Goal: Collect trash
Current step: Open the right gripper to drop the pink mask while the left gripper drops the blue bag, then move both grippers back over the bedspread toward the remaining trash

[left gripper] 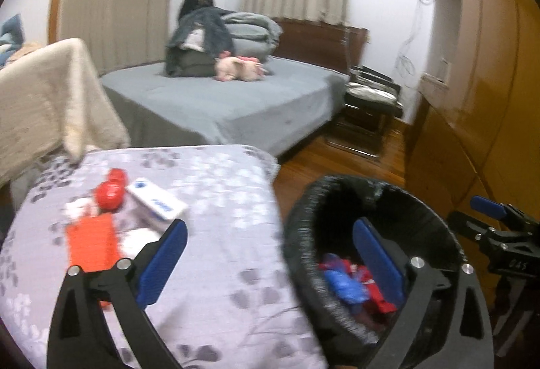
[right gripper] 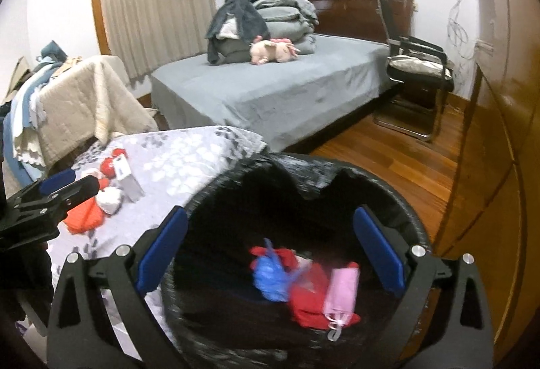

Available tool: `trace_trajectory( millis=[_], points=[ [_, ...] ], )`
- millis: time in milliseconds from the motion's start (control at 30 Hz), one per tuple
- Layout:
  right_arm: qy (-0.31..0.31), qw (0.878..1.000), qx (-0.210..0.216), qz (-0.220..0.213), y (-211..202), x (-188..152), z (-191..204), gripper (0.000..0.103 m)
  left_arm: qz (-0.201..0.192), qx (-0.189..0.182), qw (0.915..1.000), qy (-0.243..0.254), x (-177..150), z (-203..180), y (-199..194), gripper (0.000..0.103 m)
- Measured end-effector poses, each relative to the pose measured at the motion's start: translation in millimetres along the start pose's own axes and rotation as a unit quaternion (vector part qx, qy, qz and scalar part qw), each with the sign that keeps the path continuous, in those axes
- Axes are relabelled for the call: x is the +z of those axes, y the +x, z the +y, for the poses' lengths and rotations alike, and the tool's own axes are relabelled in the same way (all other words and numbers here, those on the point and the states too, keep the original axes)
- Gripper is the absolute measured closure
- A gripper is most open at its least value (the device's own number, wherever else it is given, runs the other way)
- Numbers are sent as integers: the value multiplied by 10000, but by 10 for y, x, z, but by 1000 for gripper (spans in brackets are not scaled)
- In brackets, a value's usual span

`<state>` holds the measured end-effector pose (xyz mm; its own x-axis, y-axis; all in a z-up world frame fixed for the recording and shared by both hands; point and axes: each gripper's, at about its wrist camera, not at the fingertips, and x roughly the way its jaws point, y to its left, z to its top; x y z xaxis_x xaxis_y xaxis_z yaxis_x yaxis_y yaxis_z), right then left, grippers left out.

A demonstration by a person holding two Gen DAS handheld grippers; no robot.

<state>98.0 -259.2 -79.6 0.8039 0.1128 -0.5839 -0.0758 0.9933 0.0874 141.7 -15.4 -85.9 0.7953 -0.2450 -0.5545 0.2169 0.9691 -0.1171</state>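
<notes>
On the left, trash waits on our flowered desk (left gripper: pixel 209 186): an orange wrapper (left gripper: pixel 91 244), two red balls (left gripper: pixel 109 191) and a white box (left gripper: pixel 158 203) whose long side slants toward the bin (right gripper: pixel 415 220). Our left tool (left gripper: pixel 266 251) is wide open, holding nothing. We should line it across the box's short side. Our right tool (right gripper: pixel 270 244), also open and empty, hangs over the bin.

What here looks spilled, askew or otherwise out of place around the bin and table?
Nothing spilled. The trash bin stands upright with wrappers inside; its black liner's rim sags unevenly at the back. Litter, including an orange wrapper and a white box, still lies on the table.
</notes>
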Motion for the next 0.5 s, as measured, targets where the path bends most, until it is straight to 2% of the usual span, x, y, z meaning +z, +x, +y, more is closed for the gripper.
trace_trajectory(
  millis=[267, 500],
  points=[
    [-292, 9987, 422, -49, 191, 131, 575, 7, -107, 734, 9967, -331, -65, 682, -253, 6],
    [-465, 9965, 693, -42, 398, 189, 996, 7, -112, 1139, 9922, -495, -141, 1108, -342, 6]
  ],
)
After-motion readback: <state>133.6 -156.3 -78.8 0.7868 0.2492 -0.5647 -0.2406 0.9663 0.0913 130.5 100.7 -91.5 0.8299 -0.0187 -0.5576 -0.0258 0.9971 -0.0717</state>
